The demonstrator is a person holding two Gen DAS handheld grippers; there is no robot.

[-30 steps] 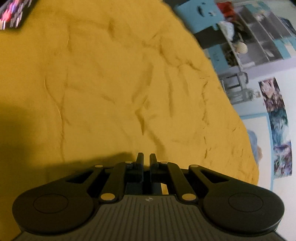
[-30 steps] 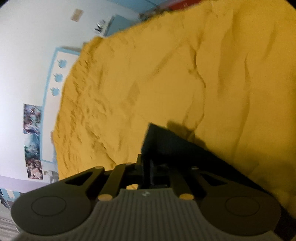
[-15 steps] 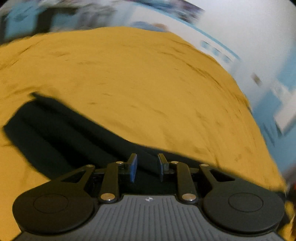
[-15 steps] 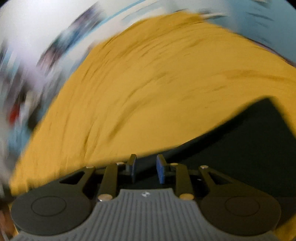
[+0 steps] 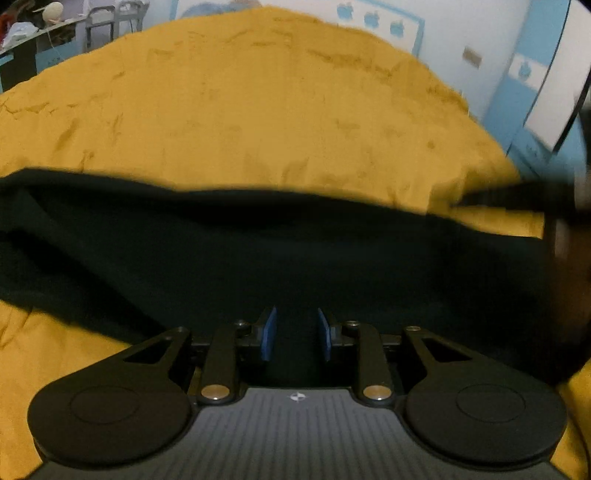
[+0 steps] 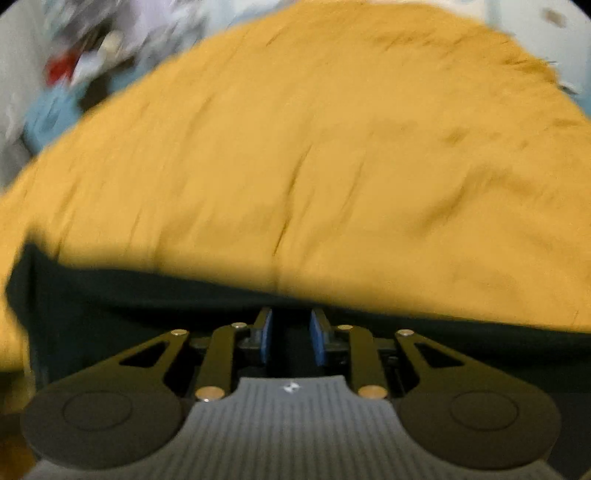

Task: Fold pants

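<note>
Dark, near-black pants lie flat across a yellow bedspread. In the left wrist view they run as a wide band from left to right. My left gripper is open just above the near part of the cloth, blue pads apart, holding nothing. In the right wrist view the pants lie as a strip along the near side. My right gripper is open over their far edge and holds nothing. The other gripper shows blurred at the right edge of the left wrist view.
The yellow bedspread stretches far beyond the pants. Behind the bed are a white wall with blue trim and cluttered shelves at the far left. The right wrist view is motion-blurred.
Both grippers were shut a second ago, the right one on the dark cloth. Both have opened and swung round. The pants now lie spread under both.
</note>
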